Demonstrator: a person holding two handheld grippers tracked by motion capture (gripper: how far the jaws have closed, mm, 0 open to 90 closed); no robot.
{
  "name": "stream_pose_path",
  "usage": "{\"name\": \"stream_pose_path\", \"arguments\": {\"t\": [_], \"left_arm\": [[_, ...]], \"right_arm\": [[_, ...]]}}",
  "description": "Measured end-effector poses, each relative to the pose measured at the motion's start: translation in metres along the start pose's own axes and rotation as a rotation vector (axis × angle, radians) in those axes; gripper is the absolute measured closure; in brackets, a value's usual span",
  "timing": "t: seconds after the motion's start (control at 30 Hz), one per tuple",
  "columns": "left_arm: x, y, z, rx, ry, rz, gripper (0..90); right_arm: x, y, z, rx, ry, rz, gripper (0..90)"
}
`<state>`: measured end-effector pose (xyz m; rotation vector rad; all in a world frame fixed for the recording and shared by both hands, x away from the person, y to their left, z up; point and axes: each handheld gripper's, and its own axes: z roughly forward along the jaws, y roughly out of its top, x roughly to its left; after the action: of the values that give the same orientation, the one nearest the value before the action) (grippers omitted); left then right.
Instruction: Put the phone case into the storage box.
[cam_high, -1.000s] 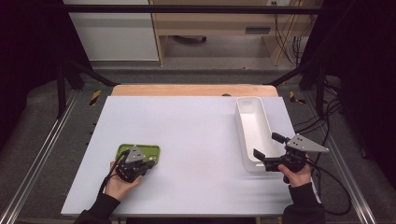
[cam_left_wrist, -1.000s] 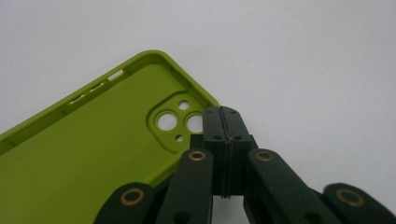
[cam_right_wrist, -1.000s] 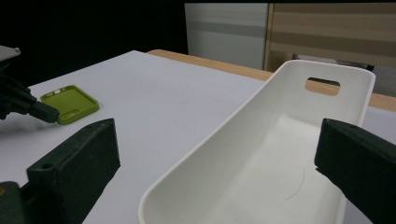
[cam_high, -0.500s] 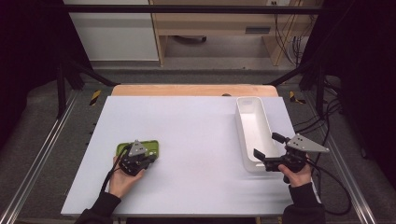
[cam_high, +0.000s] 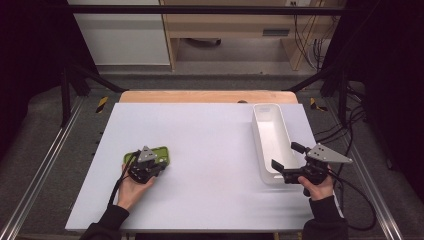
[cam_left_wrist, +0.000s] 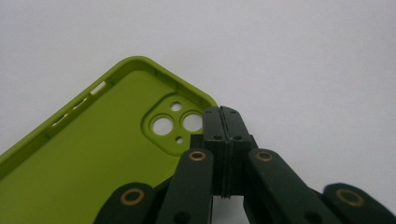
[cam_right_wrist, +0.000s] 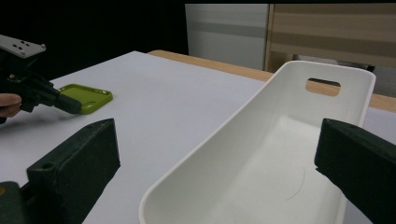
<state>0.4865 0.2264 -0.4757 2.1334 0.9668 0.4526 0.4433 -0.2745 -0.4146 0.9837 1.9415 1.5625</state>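
A lime-green phone case (cam_high: 159, 154) lies inside-up on the white table (cam_high: 210, 150) at the front left. My left gripper (cam_high: 156, 169) sits at its near right edge. In the left gripper view its jaws (cam_left_wrist: 222, 116) are pressed together over the rim of the phone case (cam_left_wrist: 93, 158), beside the camera cutout. A long white bin (cam_high: 272, 140) stands at the right, and it looks empty. My right gripper (cam_high: 286, 156) is open at the bin's near end. In the right gripper view the wide-apart jaws (cam_right_wrist: 219, 140) flank the near rim of the bin (cam_right_wrist: 261, 154).
A wooden strip (cam_high: 205, 96) borders the table's far edge. Metal rails (cam_high: 40, 170) run along both sides, with cables (cam_high: 360, 195) trailing at the right. A handle slot (cam_right_wrist: 322, 85) pierces the bin's far wall.
The left gripper and the green case have both shifted a little away from the person. The right gripper has stayed open at the bin's near end.
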Motion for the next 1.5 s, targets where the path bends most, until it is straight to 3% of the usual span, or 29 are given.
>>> {"name": "stream_pose_path", "arguments": {"t": [0.2, 0.37, 0.6, 1.03, 1.5], "left_arm": [[0.010, 0.004, -0.019, -0.051, 0.005, -0.037, 89.8], [0.030, 0.005, -0.037, -0.078, 0.047, -0.080, 89.8], [0.061, 0.003, -0.048, -0.044, 0.136, -0.123, 89.7], [0.100, 0.001, -0.031, 0.042, 0.239, -0.179, 89.8], [0.109, -0.005, -0.018, 0.104, 0.238, -0.204, 89.9]], "right_arm": [[0.000, 0.000, 0.000, 0.002, 0.000, 0.001, 0.5], [0.000, 0.000, -0.001, 0.000, 0.000, 0.001, 0.6], [0.000, 0.000, 0.000, 0.002, 0.000, 0.000, 0.5], [0.000, 0.000, 0.000, 0.003, -0.002, -0.001, 0.5], [-0.001, 0.001, -0.002, -0.005, -0.002, 0.003, 0.5]]}}
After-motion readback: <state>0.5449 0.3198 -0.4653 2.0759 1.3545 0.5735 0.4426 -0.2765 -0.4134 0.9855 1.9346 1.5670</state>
